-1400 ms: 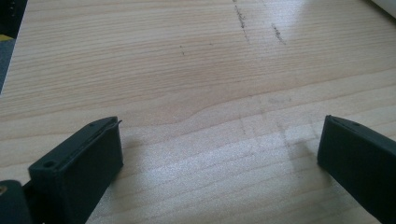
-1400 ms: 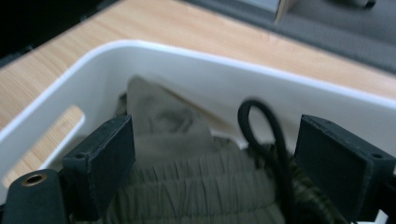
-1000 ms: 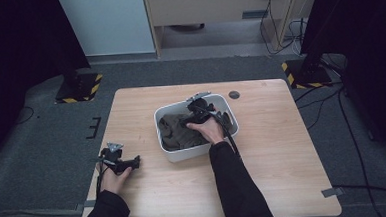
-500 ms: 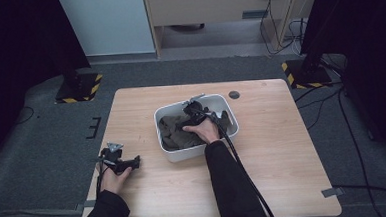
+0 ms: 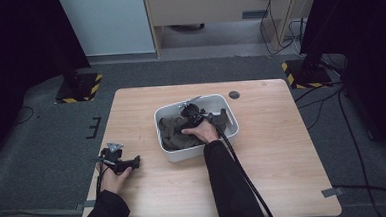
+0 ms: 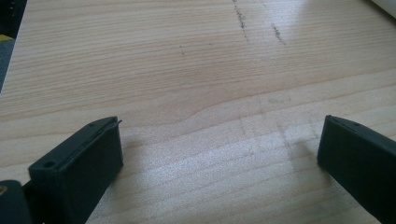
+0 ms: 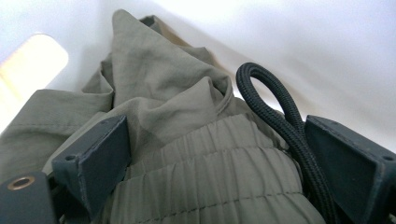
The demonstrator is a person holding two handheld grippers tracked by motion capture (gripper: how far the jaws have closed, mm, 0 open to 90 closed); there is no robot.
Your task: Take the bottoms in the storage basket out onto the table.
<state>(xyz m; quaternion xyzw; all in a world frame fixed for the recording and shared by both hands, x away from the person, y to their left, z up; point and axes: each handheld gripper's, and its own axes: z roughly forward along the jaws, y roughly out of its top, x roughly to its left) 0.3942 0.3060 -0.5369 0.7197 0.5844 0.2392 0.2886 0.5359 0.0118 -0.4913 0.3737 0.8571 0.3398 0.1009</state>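
A crumpled olive-green cloth garment (image 5: 174,132) lies bunched inside the white rectangular plastic tub (image 5: 169,152) at the middle of the light wooden desk (image 5: 283,154). Heaped in soft folds, it has no clear long axis; an elastic gathered band (image 7: 210,182) runs crosswise, with a black cord loop (image 7: 275,112) beside it. The right gripper (image 5: 193,111) reaches down into the tub, its fingers spread wide over the band. The left gripper (image 5: 116,160) rests near the desk's left edge, its fingers wide apart over bare wood.

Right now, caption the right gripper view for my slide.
Open right gripper straddling olive garment and black cord inside white bin.
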